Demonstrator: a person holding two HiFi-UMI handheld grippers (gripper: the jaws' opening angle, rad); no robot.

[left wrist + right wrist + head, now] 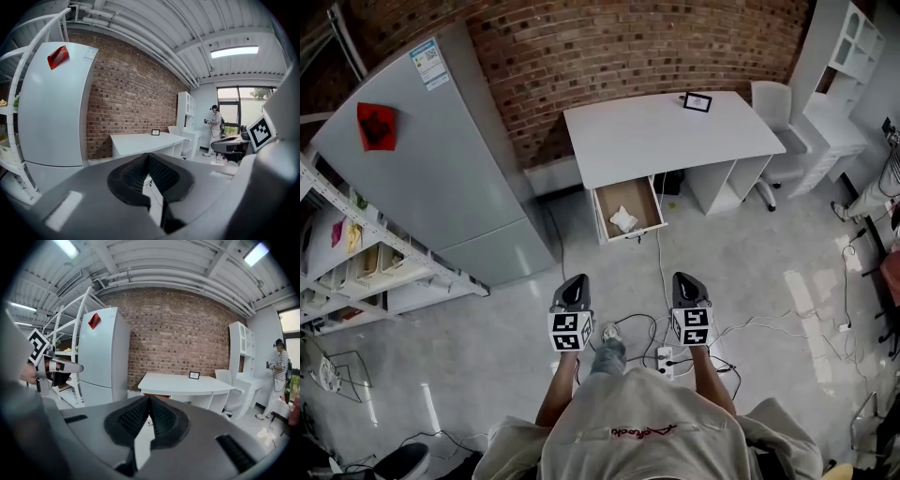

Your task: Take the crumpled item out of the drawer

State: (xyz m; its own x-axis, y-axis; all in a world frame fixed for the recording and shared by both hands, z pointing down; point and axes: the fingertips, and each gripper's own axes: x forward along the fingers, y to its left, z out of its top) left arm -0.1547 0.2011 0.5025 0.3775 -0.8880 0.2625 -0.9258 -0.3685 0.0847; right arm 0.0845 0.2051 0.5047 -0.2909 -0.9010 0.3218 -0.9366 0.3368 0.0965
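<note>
Approach phase; both grippers are well short of the target.

Left gripper (576, 281): jaws together, nothing between them. Right gripper (684, 278): pads also meeting, empty.

The crumpled white item (623, 219) (paper or cloth, cannot tell) lies in the open shallow wooden drawer (643, 199). The drawer is pulled out toward the near side from under the white rectangular desk (666, 136), far ahead.

To do this step well, my judgement:
- Spread one gripper's jaws before reaching the drawer.
- Come down from above onto the bulk of the wad.
- Keep clear of the drawer walls and the desk edge.
- Thin black cables (659, 267) cross the floor between here and the drawer, so step with care.
</note>
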